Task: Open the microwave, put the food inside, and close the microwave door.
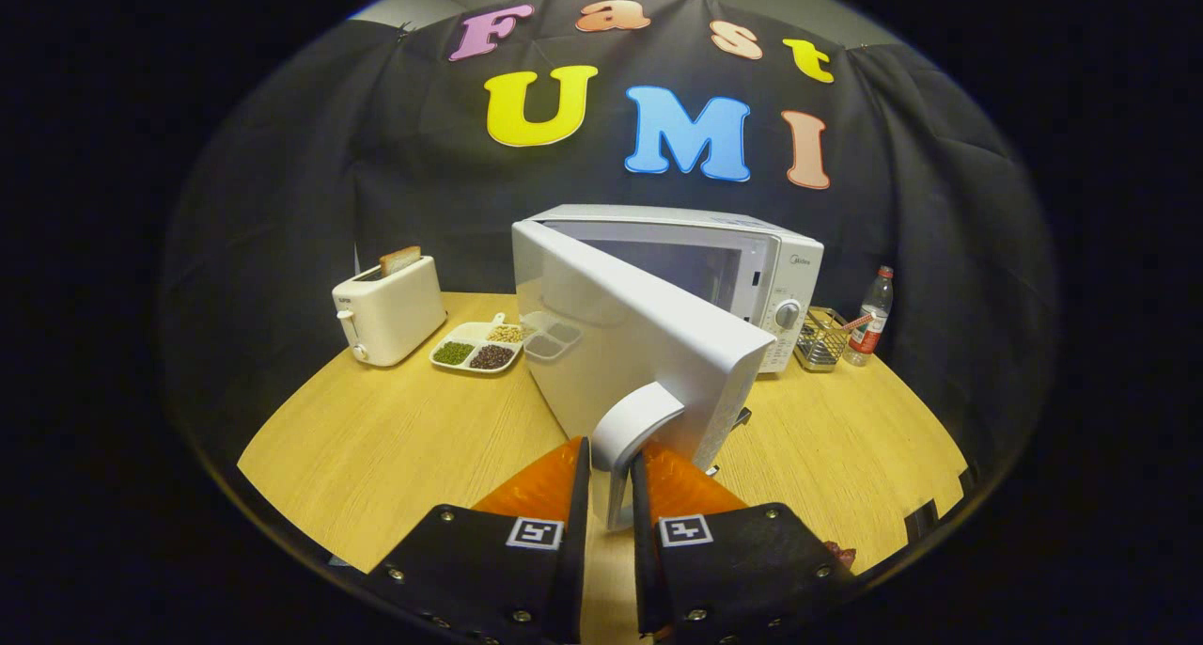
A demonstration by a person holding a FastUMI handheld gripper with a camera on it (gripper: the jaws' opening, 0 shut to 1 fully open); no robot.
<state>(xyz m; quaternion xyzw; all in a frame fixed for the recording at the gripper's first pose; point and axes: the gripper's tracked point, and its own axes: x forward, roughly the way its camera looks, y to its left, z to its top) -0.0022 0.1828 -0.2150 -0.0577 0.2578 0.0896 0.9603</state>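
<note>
The gripper (611, 471) is clamping both fingers on the door handle (632, 429) of the white microwave (700, 269), whose door (620, 344) is standing half open on the wooden table (395, 438).

Glossy white door (620, 344) with a smooth plastic handle (628, 429), pinched between the gripper (611, 476) fingers. Matt wood-grain table (395, 448). Smooth white plastic toaster (388, 311). Wire metal basket (820, 339). Clear plastic bottle (872, 316). Matt, creased cloth wall (282, 203).
</note>
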